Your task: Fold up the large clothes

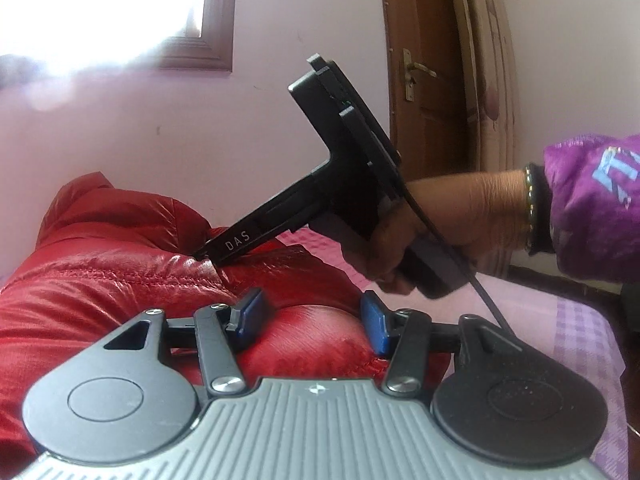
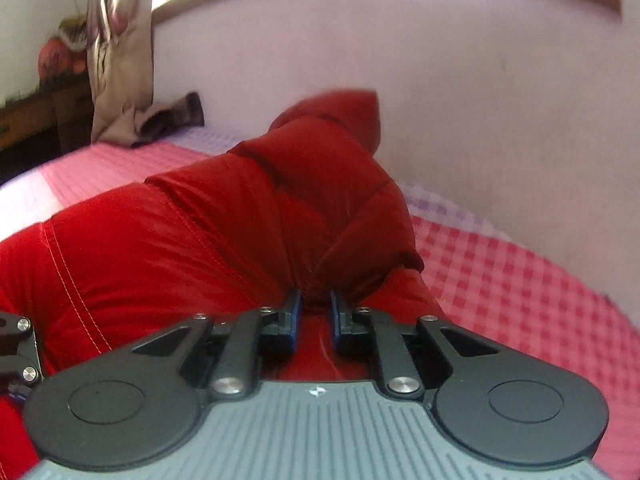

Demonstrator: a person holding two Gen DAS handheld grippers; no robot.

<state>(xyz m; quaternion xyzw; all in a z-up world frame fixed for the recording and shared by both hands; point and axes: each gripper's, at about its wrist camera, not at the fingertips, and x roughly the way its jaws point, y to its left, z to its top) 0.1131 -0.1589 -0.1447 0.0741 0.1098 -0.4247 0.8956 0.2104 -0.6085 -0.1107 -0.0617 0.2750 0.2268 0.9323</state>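
A shiny red puffer jacket lies bunched on the bed. My left gripper is open, its blue pads wide apart just above the jacket, holding nothing. In the left wrist view my right gripper comes in from the right, held by a hand, with its tip pressed into a jacket fold. In the right wrist view my right gripper has its fingers closed on a pinch of the red jacket, whose hood or sleeve end rises behind.
The bed has a pink and white checked cover. A pale wall stands behind, with a window and a wooden door. A beige curtain hangs at the far left beside a dark wooden shelf.
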